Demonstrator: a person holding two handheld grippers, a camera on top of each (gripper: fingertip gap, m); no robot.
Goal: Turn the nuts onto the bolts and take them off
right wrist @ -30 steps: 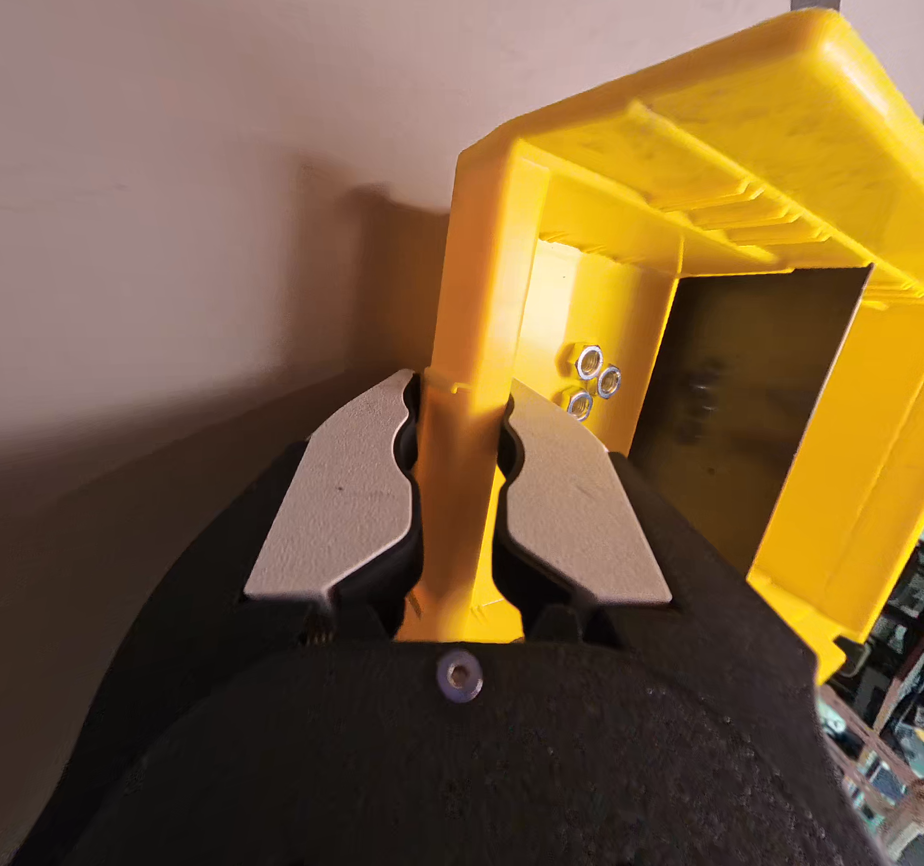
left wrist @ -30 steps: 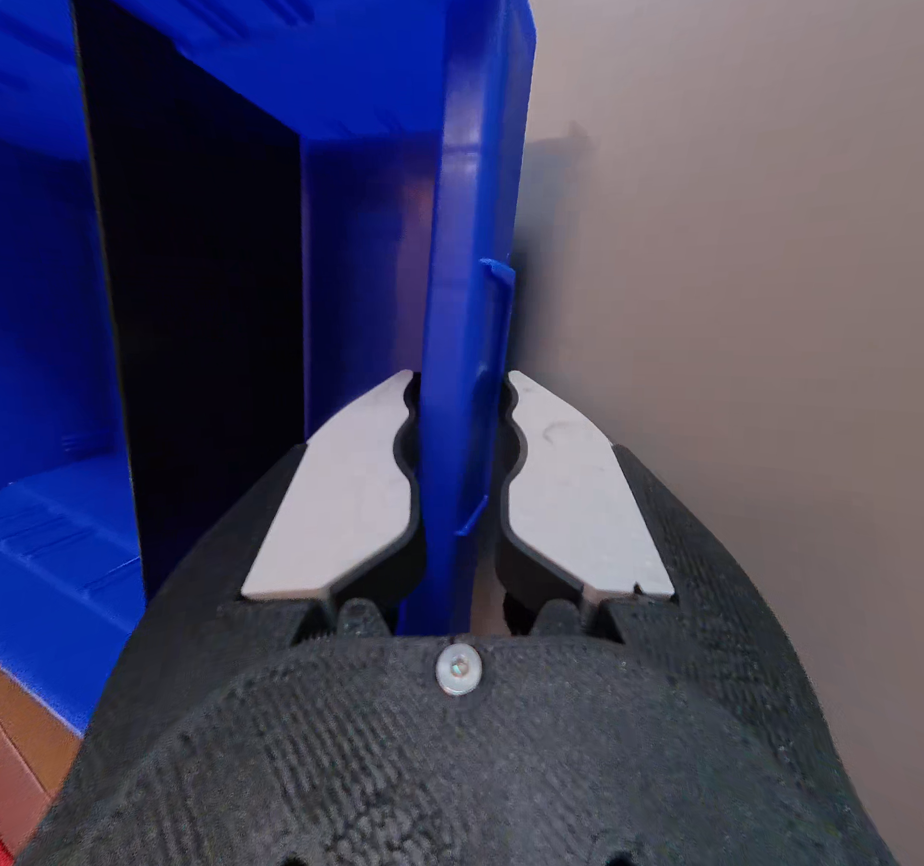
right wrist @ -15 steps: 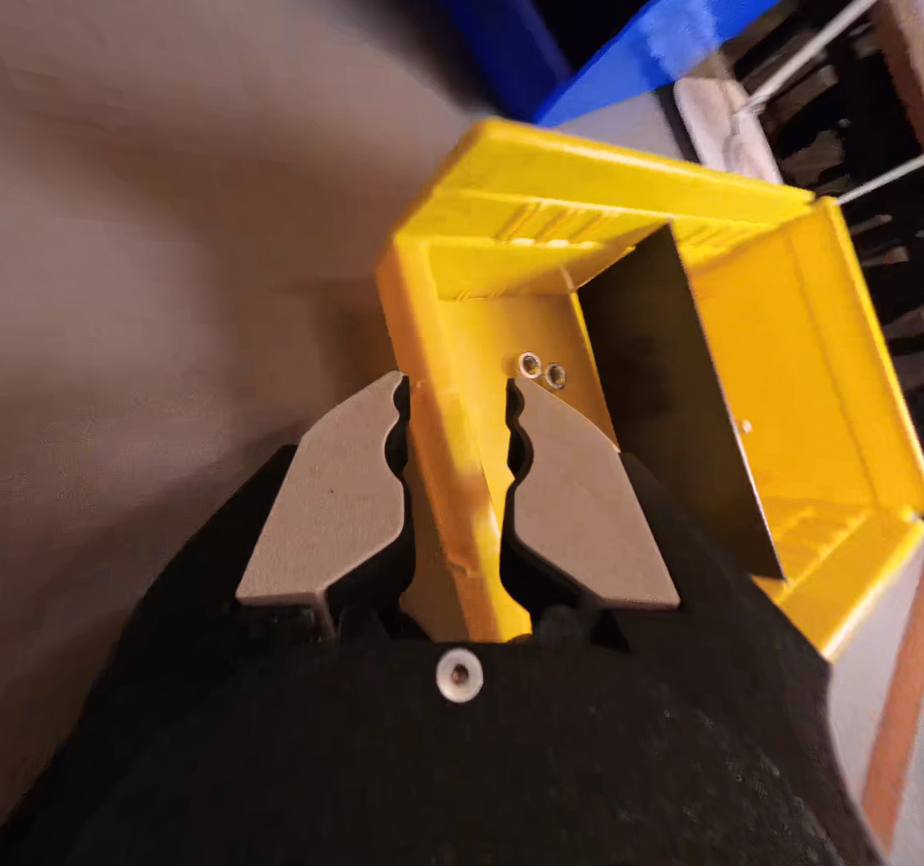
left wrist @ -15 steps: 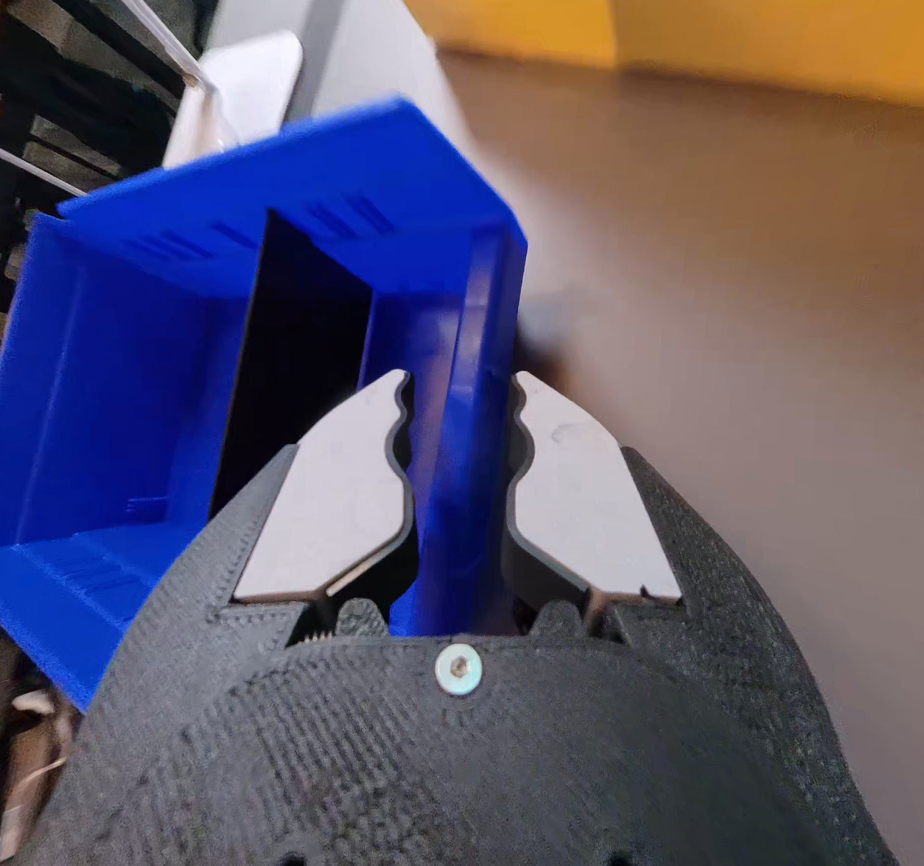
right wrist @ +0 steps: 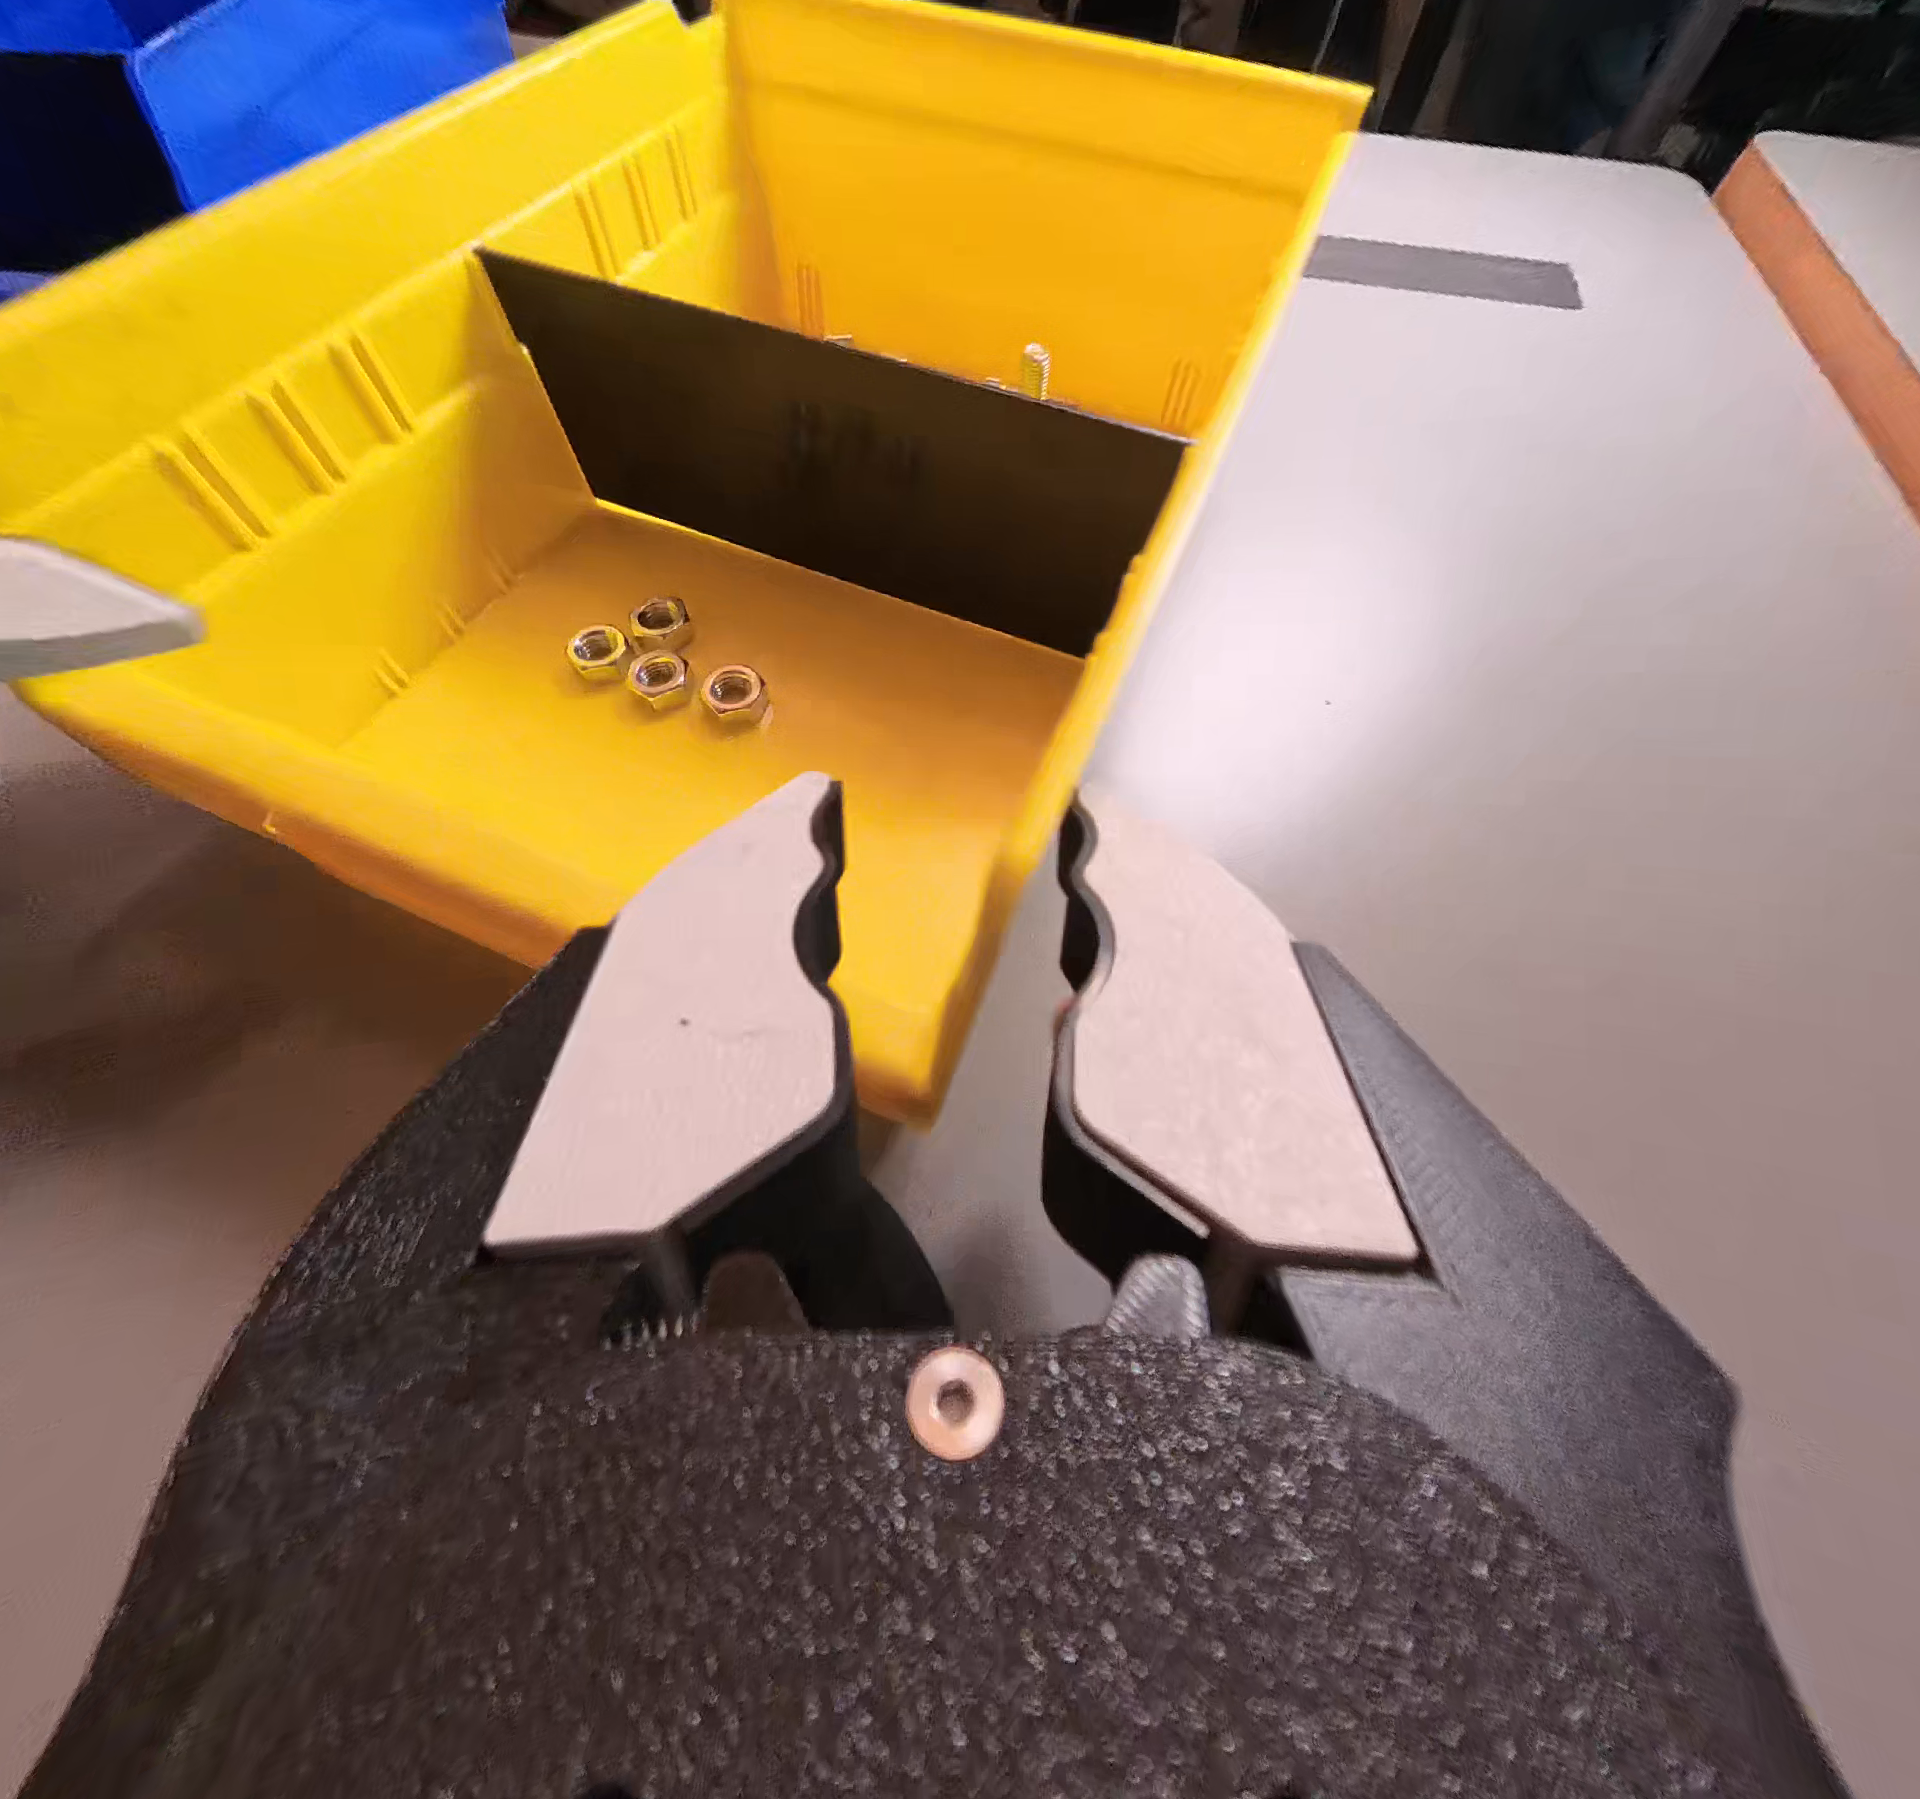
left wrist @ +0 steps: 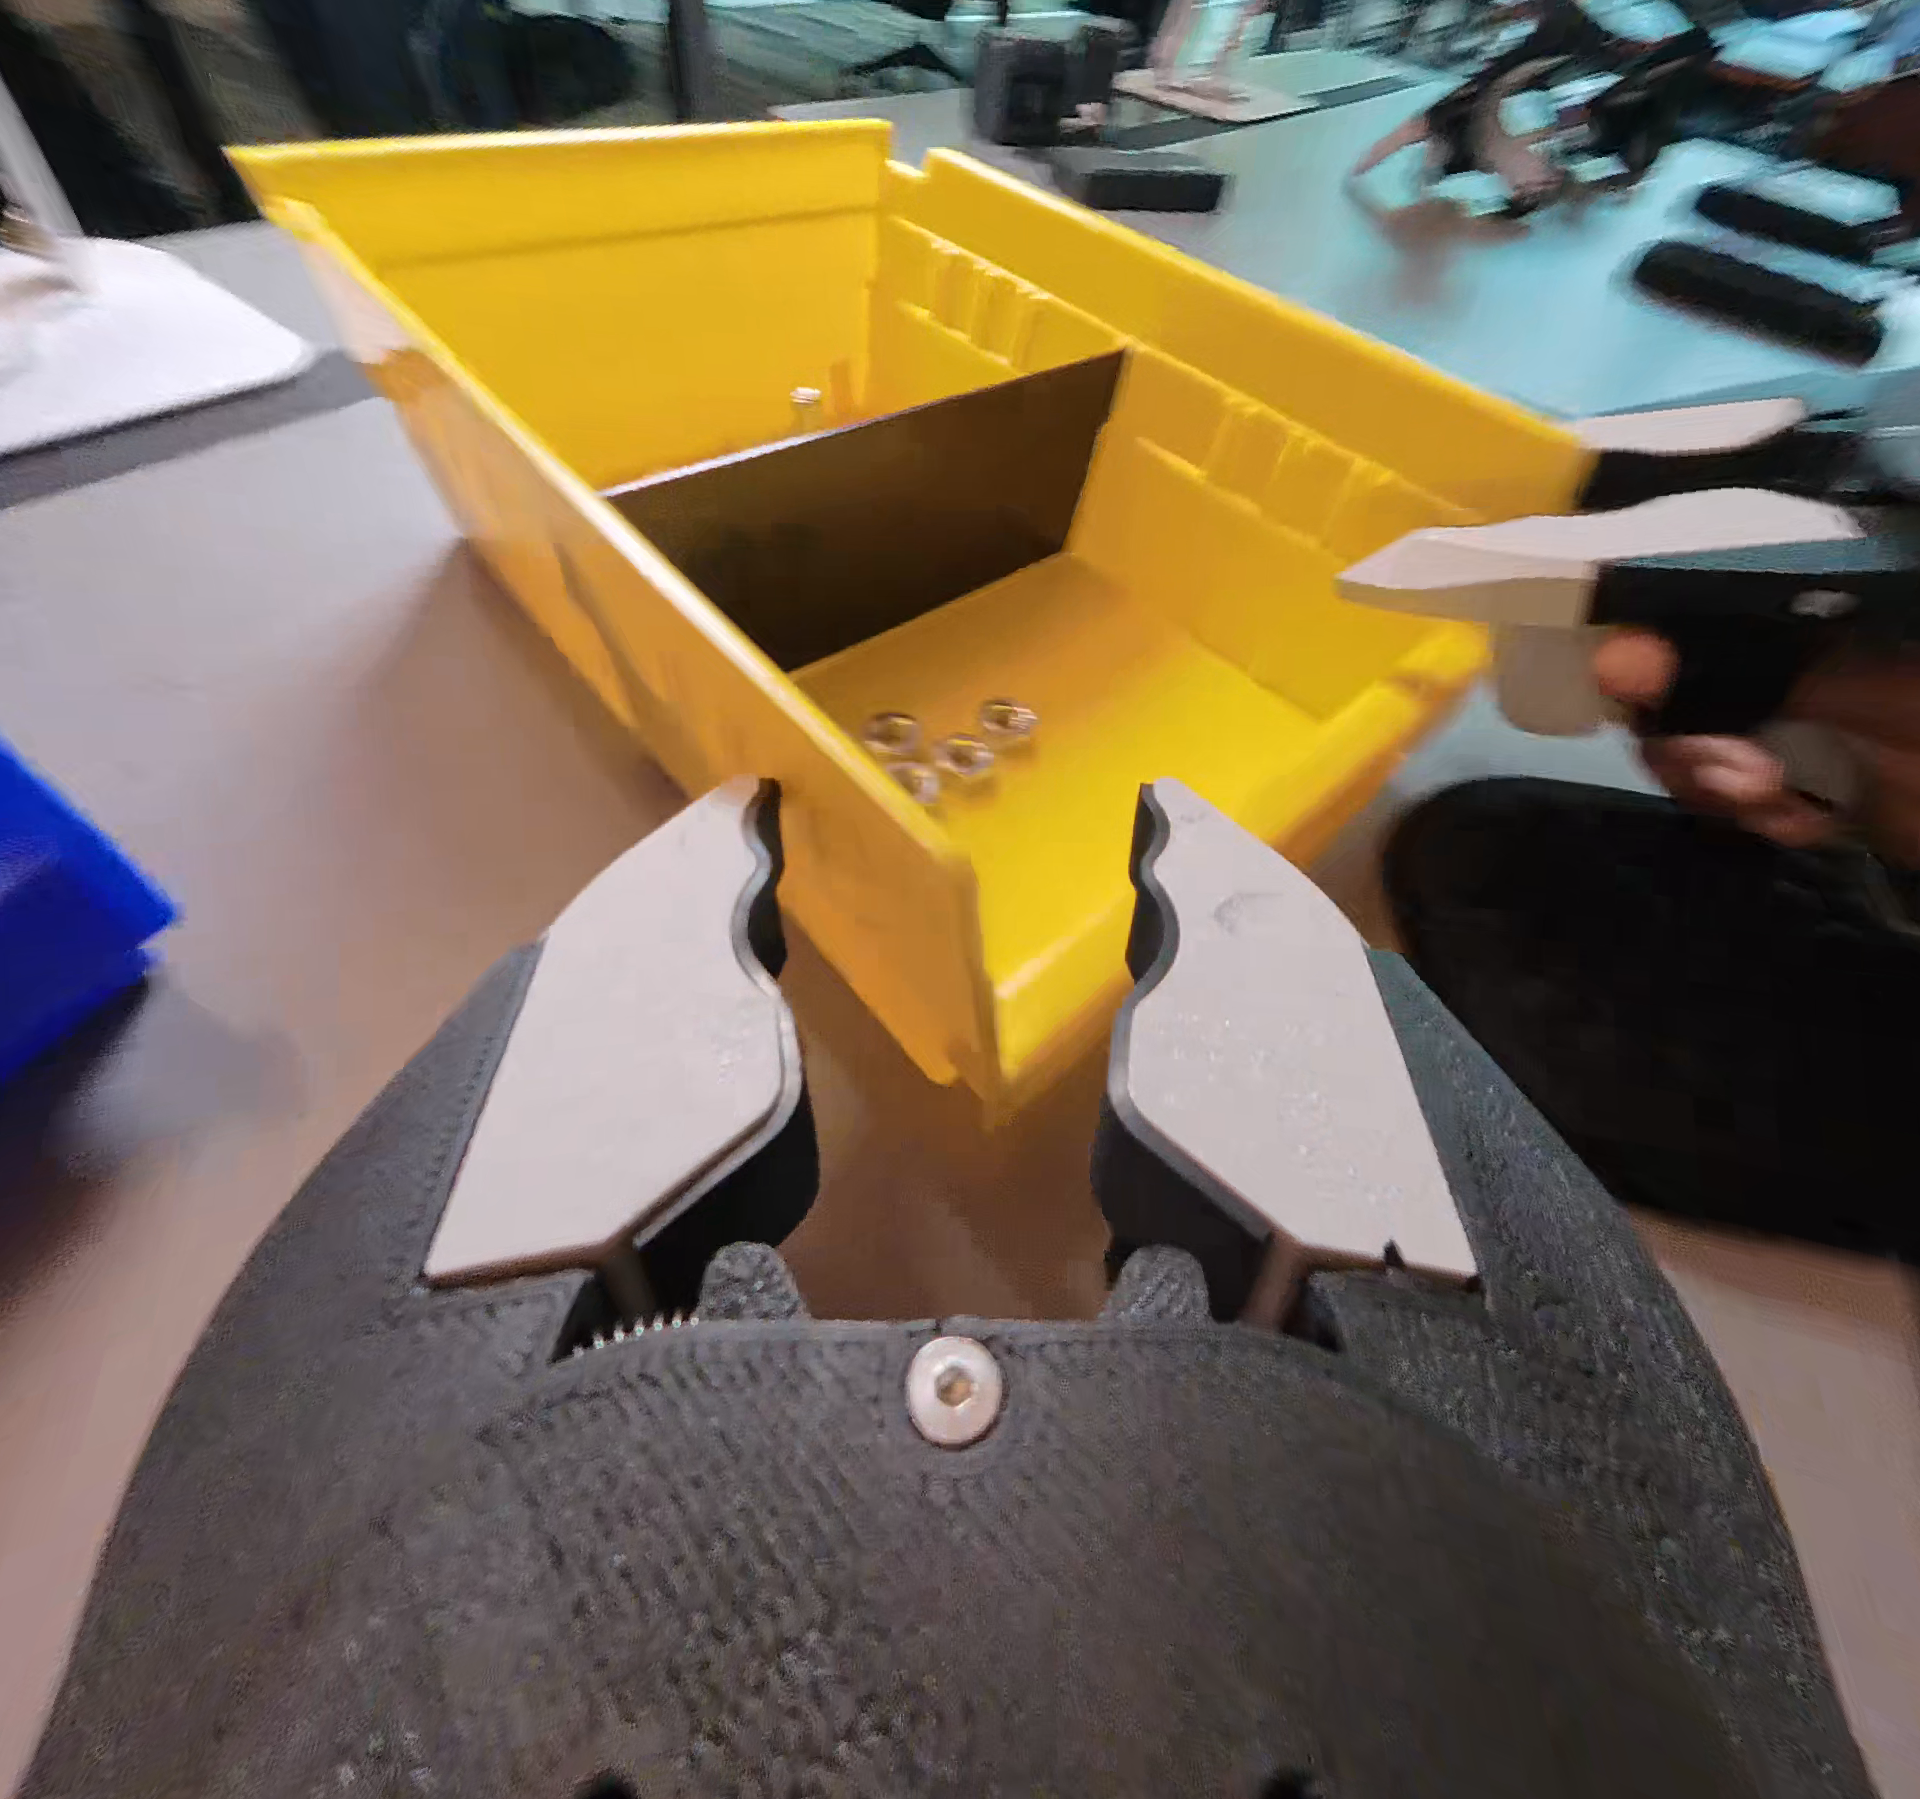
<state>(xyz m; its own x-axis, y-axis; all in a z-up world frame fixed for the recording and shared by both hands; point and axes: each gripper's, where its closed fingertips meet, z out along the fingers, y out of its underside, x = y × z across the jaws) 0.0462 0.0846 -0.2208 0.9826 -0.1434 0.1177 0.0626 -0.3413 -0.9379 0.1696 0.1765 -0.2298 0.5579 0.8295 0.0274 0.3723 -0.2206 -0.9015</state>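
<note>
Nuts (right wrist: 665, 663): four of them, loose in a tight cluster on the floor of the near compartment of the yellow bin (right wrist: 312, 419). Same cluster shows in the left wrist view (left wrist: 951, 747), close to the bin's near-left wall.

Black divider (right wrist: 831, 492) splits the bin crosswise. Bolts (right wrist: 1034, 367) are in the far compartment, only one threaded tip clearly visible above the divider; count cannot be told.

Bin sits flat on the table (right wrist: 1507, 658), open side up.

Right gripper (right wrist: 948, 814): fingers spread, nothing between them except the bin's near-right corner wall, which they straddle without visible contact.

Left gripper (left wrist: 951, 799): fingers spread wide, empty, lined up on the bin's near corner, not touching it.

Right gripper also shows in the left wrist view (left wrist: 1496, 513) at the bin's right end, held by a hand (left wrist: 1704, 721).

Blue bin (right wrist: 260, 56) stands just beyond the yellow one on the far left; one corner of it (left wrist: 62, 918) shows at the left edge of the left wrist view.
</note>
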